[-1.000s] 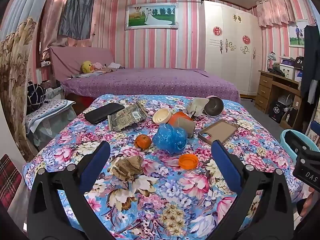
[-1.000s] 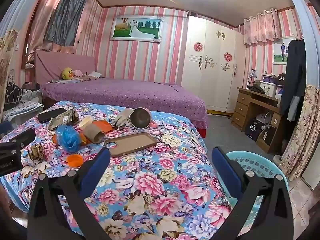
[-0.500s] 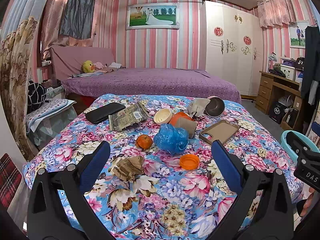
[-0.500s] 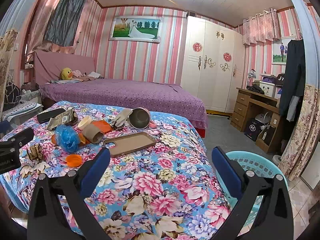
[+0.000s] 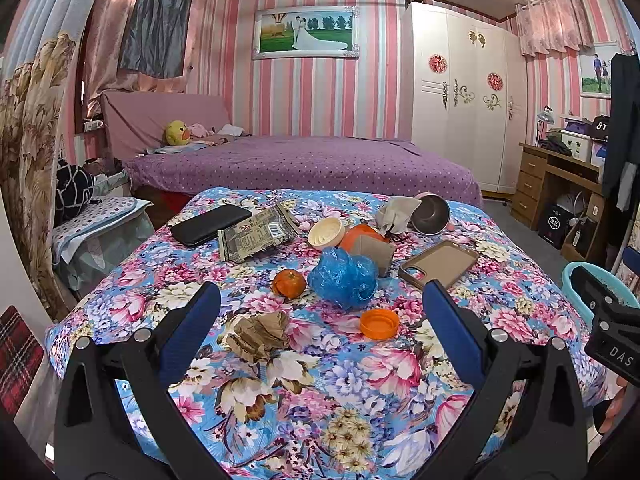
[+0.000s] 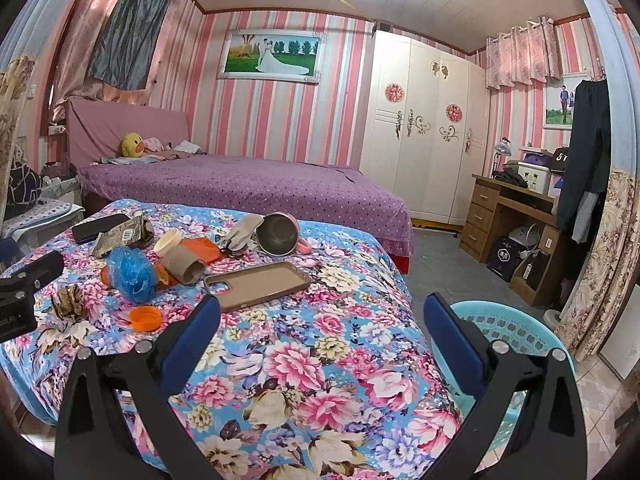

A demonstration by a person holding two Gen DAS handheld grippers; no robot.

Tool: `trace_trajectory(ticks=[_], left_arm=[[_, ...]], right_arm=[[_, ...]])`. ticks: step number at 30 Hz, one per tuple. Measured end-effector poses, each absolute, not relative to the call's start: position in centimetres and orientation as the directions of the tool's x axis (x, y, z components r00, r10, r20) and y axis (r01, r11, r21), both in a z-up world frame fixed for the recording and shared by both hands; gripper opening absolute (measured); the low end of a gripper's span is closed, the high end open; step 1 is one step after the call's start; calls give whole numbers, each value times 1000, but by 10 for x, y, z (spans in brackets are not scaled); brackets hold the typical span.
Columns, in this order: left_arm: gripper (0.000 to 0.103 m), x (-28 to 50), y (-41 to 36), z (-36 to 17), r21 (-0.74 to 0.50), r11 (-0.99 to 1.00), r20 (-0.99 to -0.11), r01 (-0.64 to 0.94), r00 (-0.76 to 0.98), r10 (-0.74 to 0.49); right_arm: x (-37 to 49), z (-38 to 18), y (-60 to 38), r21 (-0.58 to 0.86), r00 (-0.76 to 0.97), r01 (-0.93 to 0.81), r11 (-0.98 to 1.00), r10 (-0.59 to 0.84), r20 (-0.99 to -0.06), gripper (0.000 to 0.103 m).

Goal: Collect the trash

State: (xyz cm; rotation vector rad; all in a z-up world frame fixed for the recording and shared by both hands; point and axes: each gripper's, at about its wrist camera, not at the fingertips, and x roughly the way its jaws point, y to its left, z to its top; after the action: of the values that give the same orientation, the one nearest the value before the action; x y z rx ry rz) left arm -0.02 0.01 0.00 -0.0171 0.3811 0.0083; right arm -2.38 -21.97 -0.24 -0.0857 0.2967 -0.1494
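Two grippers hang wide open and empty above the near edge of the flowered counter [image 5: 352, 412]: the left gripper [image 5: 320, 332] faces the clutter, the right gripper [image 6: 322, 334] looks toward the lower right of its frame, where a pale turquoise perforated plastic basket [image 6: 516, 328] stands on the floor beside the counter. Just ahead of the left gripper's blue fingers [image 5: 188, 332] lie a crumpled brown paper wad [image 5: 258, 334] and an orange plastic bottle cap [image 5: 379, 323]; beyond them sit a scrunched blue plastic bag [image 5: 344, 278], a small orange fruit [image 5: 289, 282], a cardboard tube [image 5: 374, 254] and a flattened printed snack wrapper [image 5: 256, 234]. Probably the nearest trash is next: lower the fingers astride the paper wad, close gently, lift clear without snagging the cloth. The tan phone case [image 5: 438, 263] and black wallet-like case [image 5: 210, 224] look like keepers. Behind is a purple dotted bed [image 5: 304, 164], pink striped walls and a white wardrobe [image 5: 460, 92].
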Motion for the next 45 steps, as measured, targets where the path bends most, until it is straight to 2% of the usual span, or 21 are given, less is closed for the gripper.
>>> trace_trajectory(ticks=[45], left_arm=[[98, 0, 10, -10, -15, 1000, -379, -12, 925, 5]], right_arm=[[-22, -3, -217, -105, 945, 139, 985, -163, -283, 99]])
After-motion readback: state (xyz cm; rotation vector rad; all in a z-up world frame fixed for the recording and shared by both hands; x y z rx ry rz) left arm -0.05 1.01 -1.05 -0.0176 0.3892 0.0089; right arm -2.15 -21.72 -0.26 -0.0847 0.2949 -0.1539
